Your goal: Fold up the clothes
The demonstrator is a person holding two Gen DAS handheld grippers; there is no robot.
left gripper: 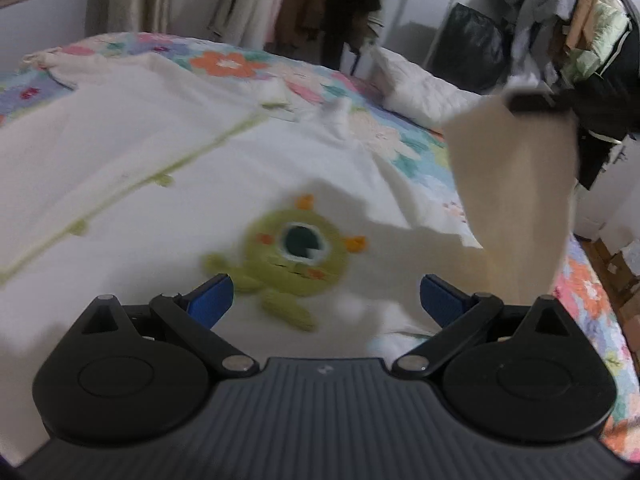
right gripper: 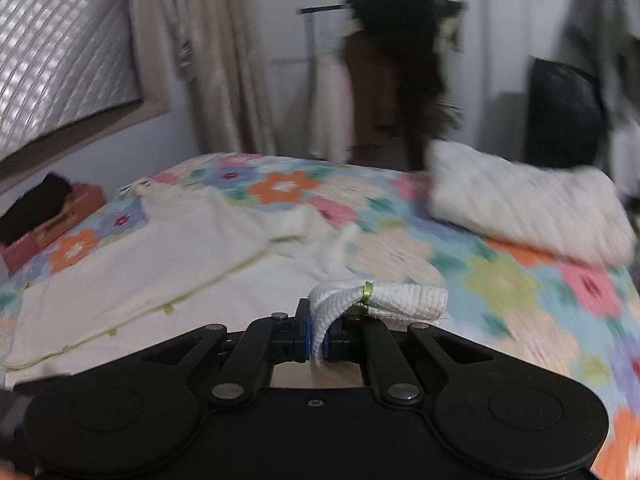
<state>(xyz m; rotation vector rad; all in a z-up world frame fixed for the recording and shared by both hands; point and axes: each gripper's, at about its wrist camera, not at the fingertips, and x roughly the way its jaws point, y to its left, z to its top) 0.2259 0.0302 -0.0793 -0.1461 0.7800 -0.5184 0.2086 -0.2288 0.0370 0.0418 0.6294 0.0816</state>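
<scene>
Spread flat across the middle of the floral quilt (right gripper: 500,280): a cream sweatshirt (left gripper: 160,168) with a green one-eyed monster patch (left gripper: 292,252) facing up and a lime stitched seam running toward the bed's left edge. Lifted off the bed near its right edge: one sleeve (left gripper: 516,200), hanging slack from the ribbed white cuff (right gripper: 384,300). Pinching that cuff between pressed-together pads: right gripper (right gripper: 318,344). Hovering low over the patch with blue pads spread wide and nothing between them: left gripper (left gripper: 326,296).

Judged best for laying the sleeve over: carry the cuff across the chest without tugging the body askew. Pin the shoulder with the free tongs if cloth drags. Lower before letting go, so the sleeve lands straight, not bunched. White pillow (right gripper: 532,204) at the far right corner well apart from the fold.
</scene>
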